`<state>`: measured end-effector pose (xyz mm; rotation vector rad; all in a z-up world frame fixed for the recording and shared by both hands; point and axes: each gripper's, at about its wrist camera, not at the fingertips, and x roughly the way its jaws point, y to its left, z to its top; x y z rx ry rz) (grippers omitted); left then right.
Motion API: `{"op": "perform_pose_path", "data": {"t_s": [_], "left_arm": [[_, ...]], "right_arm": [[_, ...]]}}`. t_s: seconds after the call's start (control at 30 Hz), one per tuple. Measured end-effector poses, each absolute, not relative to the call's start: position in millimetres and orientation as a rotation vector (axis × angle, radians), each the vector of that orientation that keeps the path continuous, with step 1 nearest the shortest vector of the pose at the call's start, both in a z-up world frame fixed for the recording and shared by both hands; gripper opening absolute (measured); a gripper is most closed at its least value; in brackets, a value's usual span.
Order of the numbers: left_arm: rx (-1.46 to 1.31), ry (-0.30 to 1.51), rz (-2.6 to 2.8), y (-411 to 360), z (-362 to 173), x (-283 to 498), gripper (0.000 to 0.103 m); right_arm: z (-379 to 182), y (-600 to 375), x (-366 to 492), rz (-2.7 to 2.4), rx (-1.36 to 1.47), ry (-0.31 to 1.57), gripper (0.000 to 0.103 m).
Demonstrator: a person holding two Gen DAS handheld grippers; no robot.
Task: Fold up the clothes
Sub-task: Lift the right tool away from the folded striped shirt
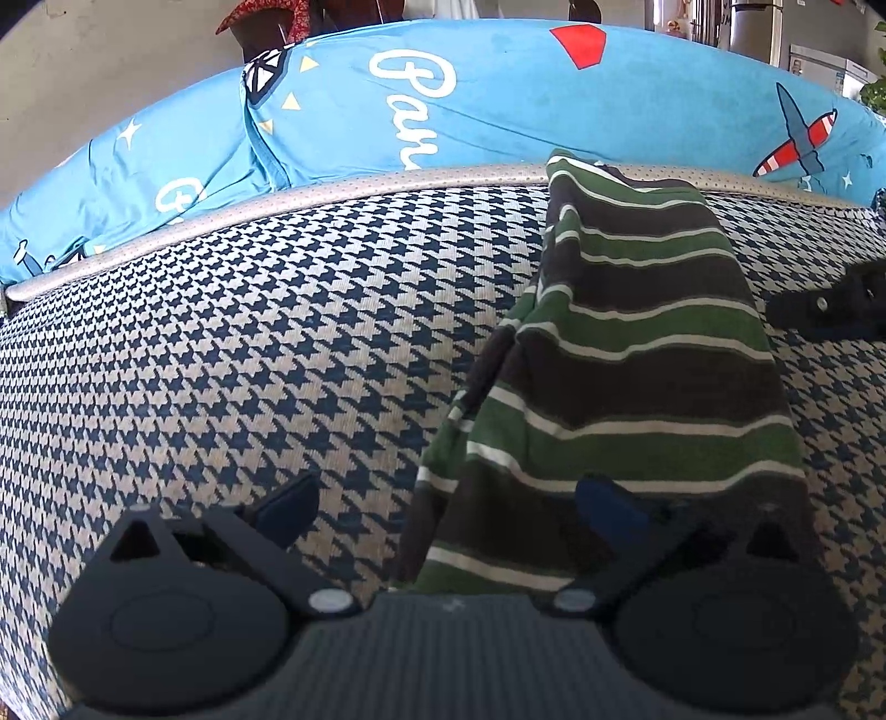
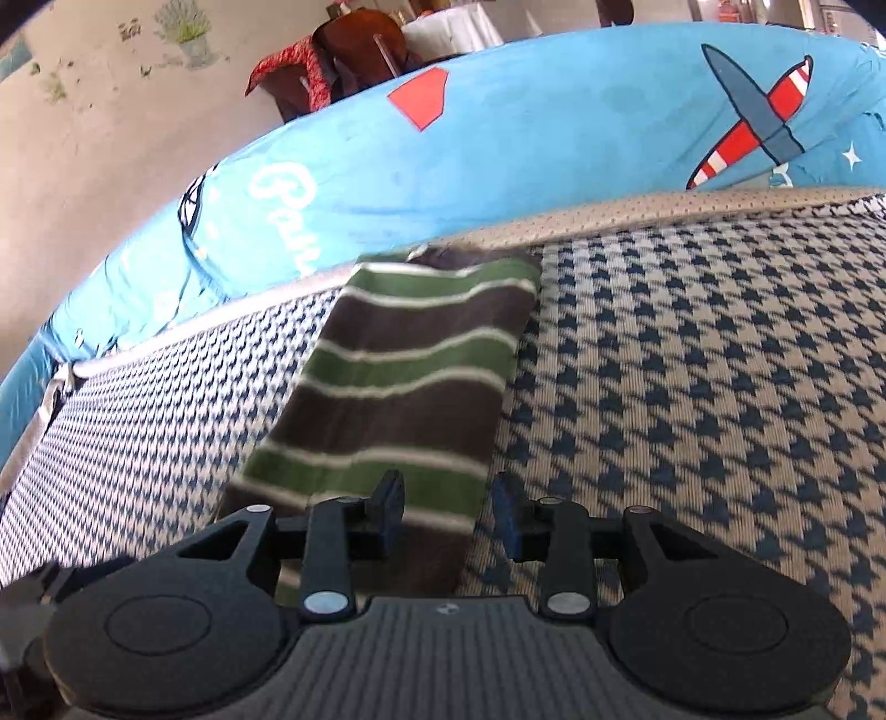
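Striped garment laid folded lengthwise on a houndstooth mattress.

Left wrist view: the left claw (image 1: 446,507) is seen spread wide, empty, over the near end of the striped garment (image 1: 637,343), a blue quilt (image 1: 498,105) behind. Right wrist view: the right claw (image 2: 449,512) is held open, empty, straddling the garment's right edge on the mattress (image 2: 692,360).

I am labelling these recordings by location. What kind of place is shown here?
Probably a home, on a bed or sofa: a houndstooth cover, a blue quilt printed with planes behind it, and a plant picture on the wall. A striped garment lies there.
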<state>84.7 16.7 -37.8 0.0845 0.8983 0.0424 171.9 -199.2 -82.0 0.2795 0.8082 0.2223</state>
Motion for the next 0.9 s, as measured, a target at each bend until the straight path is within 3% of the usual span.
{"op": "perform_pose_path", "data": {"t_s": [0.9], "left_arm": [[0.092,0.898,0.022,15.7,-47.7,85.0,0.103]], "right_arm": [[-101.0,-219.2,249.5,0.227,0.478,0.753,0.035]]}}
